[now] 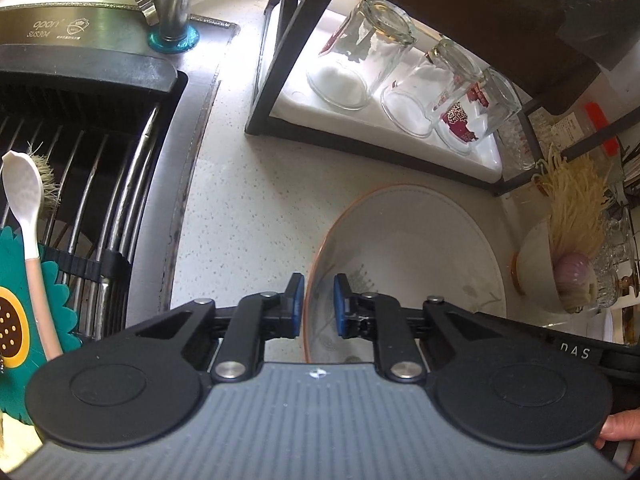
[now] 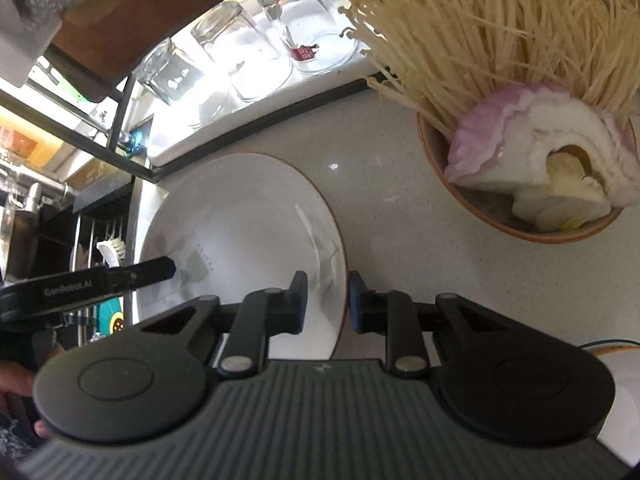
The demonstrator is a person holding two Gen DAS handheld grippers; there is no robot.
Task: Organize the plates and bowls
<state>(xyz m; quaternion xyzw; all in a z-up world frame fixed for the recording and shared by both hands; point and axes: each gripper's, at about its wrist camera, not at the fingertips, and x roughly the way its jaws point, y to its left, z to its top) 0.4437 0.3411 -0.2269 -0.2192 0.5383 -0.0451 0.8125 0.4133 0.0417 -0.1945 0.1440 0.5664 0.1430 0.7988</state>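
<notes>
A pale speckled counter (image 1: 248, 200) fills the middle of both views, with a sink (image 1: 100, 152) at the left of the left view and a black rack (image 1: 280, 80) of upturned glasses (image 1: 360, 52) across the top. The plate (image 1: 408, 248), white with an orange rim, lies flat on the counter in the lower centre of each view, and its oval stretch runs up and away from both cameras. A bowl (image 2: 520, 224) of enoki and cut onion sits well apart from it, at the upper right of the right view. The left gripper (image 1: 318, 304) straddles the plate's left rim, one pad outside and one over the dish; its jaws stand narrow, but whether the pads press the rim cannot be told. The right gripper (image 2: 328, 300) straddles the opposite rim likewise, a little wider, contact equally unclear. Both hands are equally near, on facing edges, suiting a two-handed lift.
</notes>
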